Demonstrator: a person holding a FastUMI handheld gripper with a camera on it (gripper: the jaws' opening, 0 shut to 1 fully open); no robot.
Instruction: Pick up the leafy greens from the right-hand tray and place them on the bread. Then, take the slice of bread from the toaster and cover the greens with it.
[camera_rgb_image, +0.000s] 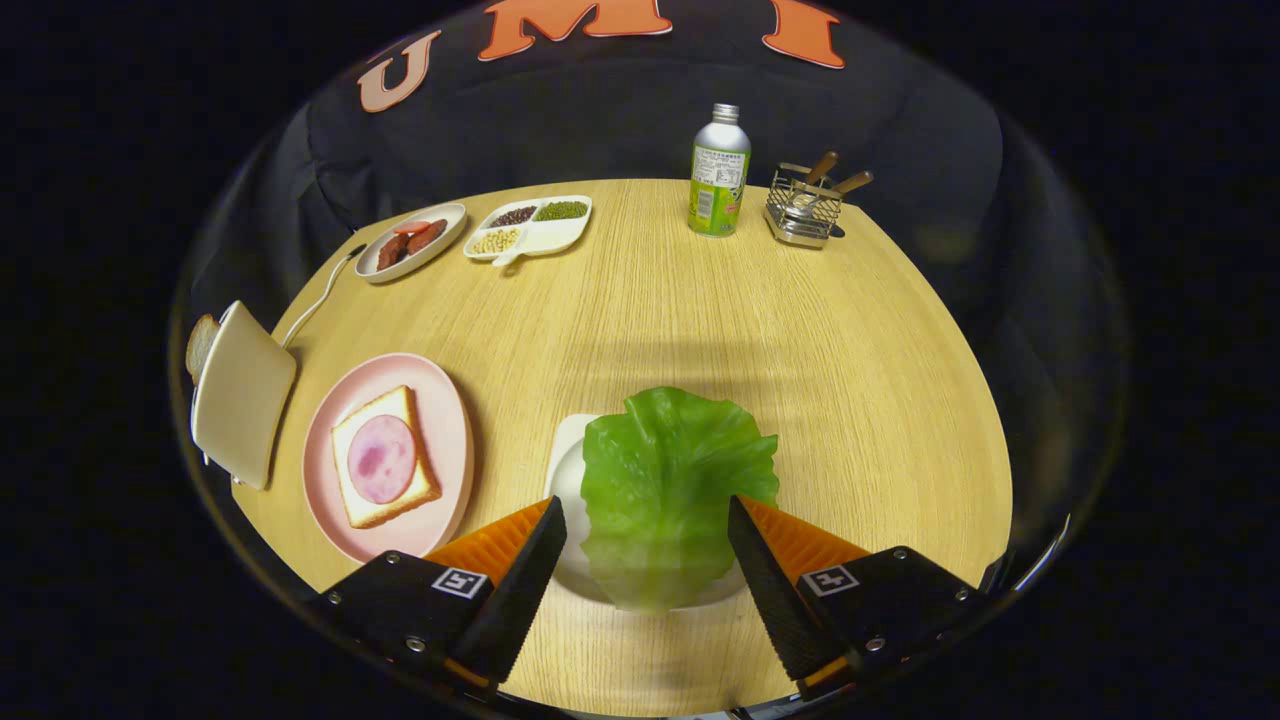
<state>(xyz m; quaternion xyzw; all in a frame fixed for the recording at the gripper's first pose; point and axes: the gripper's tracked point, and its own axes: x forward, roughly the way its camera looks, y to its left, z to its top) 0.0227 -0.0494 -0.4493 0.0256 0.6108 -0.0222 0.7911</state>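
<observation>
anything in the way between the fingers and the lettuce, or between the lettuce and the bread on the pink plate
Nothing visible. The open gripper has a finger on each side of the lettuce leaf, which lies on its white tray. From there to the bread with ham on the pink plate there is only bare table.

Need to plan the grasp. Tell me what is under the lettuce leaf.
The lettuce leaf lies on a white tray, between the open gripper fingers. The tray's middle is covered, so anything else beneath cannot be seen.
</observation>
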